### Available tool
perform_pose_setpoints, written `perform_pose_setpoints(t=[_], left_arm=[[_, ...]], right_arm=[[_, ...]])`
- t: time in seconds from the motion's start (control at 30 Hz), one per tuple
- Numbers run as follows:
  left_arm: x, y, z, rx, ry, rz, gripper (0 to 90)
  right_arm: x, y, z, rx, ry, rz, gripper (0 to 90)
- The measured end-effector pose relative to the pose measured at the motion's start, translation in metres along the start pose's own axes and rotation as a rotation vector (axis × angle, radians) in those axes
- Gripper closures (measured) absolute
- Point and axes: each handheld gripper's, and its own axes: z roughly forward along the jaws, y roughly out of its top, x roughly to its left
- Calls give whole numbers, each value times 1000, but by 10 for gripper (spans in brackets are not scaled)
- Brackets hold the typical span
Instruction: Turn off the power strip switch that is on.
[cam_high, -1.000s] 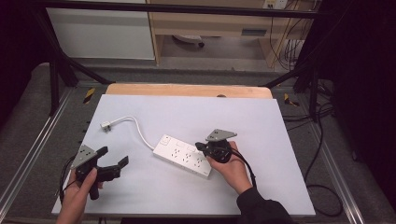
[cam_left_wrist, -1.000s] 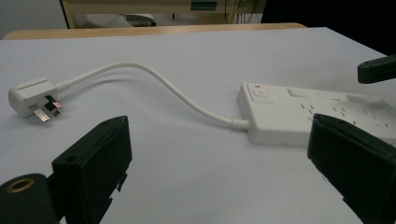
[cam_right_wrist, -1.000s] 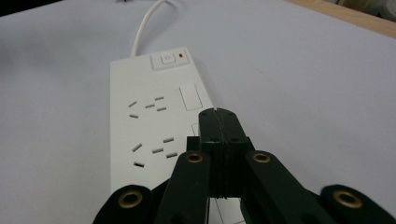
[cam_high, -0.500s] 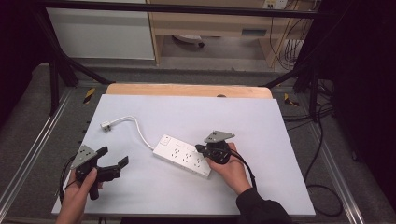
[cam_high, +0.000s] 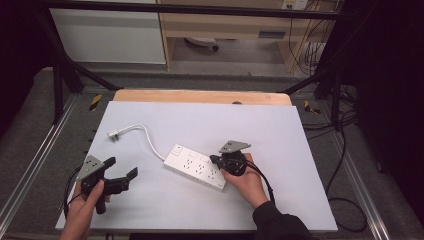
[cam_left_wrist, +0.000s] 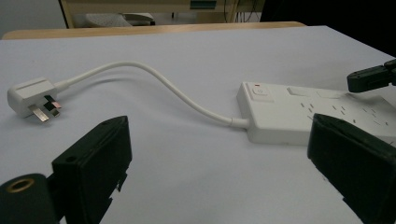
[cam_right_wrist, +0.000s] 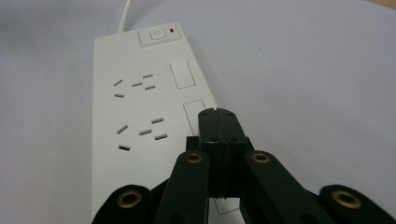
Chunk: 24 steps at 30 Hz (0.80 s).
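High view: white power strip (cam_high: 196, 167) lying slantwise near the middle of the white table (cam_high: 280, 135), cord (cam_high: 149, 138) curving up-left to a white plug (cam_high: 114, 134) lying flat. Right gripper (cam_high: 216, 159) held low over the strip's near-right end, jaws pressed together, grasping nothing. Whether the tips touch the strip cannot be told from here. Left gripper (cam_high: 121, 172) near the table's left front corner, jaws spread wide and empty, well apart from the strip. Bare tabletop all along the back and right side; wooden edge (cam_high: 200, 96) showing past the far rim; front edge just below both hands.

Left gripper view: two black jaws far apart at the bottom, nothing between them but table surface. Plug (cam_left_wrist: 32, 96) at the left, prongs toward the camera; cord (cam_left_wrist: 154, 81) arching across to the strip (cam_left_wrist: 299, 112) at the right. Tip of the right gripper (cam_left_wrist: 371, 77) hanging over the strip's far part. Open surface between jaws and cord.

Right gripper view: jaws closed flat against each other, no gap, nothing held. Right gripper (cam_right_wrist: 218, 122) above the strip (cam_right_wrist: 140, 112), over its right-hand row of rectangular buttons. Switch (cam_right_wrist: 158, 33) with a red light at the far end. Bare table to the right.
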Motion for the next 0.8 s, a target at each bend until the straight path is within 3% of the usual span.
perform_pose_setpoints(t=[0.8], left_arm=[[0,0,0,0,-1,3,65]], right_arm=[[2,3,15,-21,2,-8,900]])
